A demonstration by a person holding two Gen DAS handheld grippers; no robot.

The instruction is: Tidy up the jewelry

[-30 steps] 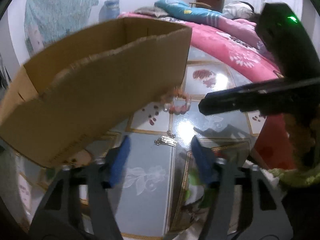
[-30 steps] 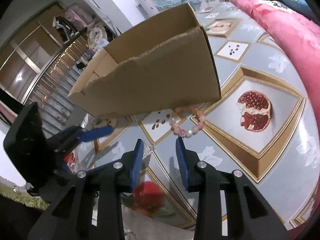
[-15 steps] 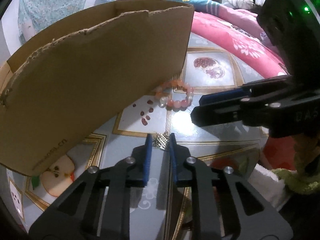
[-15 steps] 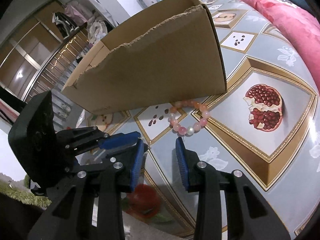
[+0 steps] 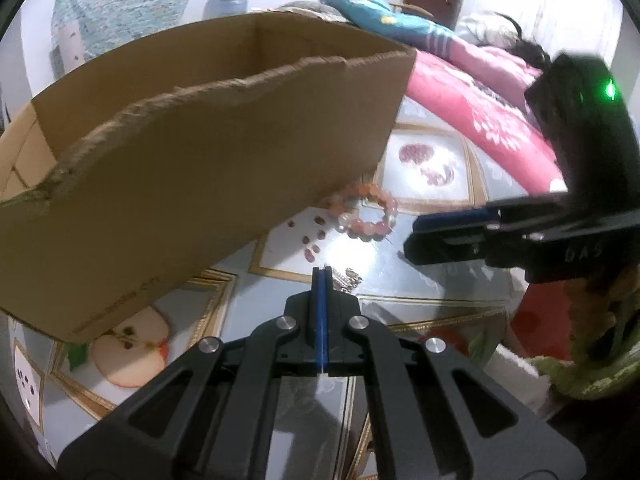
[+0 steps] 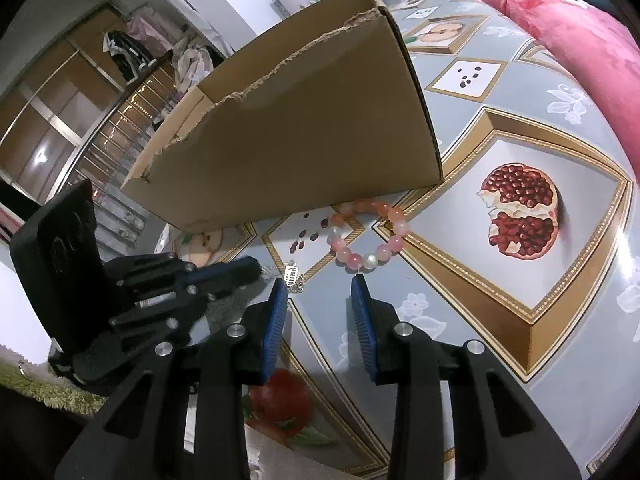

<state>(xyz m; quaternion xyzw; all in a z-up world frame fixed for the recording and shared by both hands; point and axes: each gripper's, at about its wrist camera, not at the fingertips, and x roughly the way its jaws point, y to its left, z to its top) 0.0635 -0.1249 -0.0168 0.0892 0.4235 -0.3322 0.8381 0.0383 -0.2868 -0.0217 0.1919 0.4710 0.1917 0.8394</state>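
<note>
A pink and white bead bracelet [image 5: 365,216] lies on the tablecloth by the corner of an open cardboard box [image 5: 192,168]; it also shows in the right wrist view [image 6: 366,236]. A small silver chain [image 5: 347,278] lies just ahead of my left gripper [image 5: 322,274], whose blue pads are pressed together at its edge; whether they pinch it I cannot tell. In the right wrist view the chain [image 6: 293,276] lies beside the left gripper [image 6: 244,270]. My right gripper [image 6: 320,290] is open, its tips just short of the bracelet. The box [image 6: 288,140] stands behind.
The table [image 6: 500,280] has a glossy grey cloth with fruit pictures. A pink quilt [image 5: 480,120] lies on the bed beyond. A green fuzzy mat [image 5: 588,376] lies at the right. A railing and wardrobe [image 6: 80,120] stand behind the box.
My left gripper has closed from wide open to shut at the silver chain. My right gripper has moved closer to the bracelet and stayed open.
</note>
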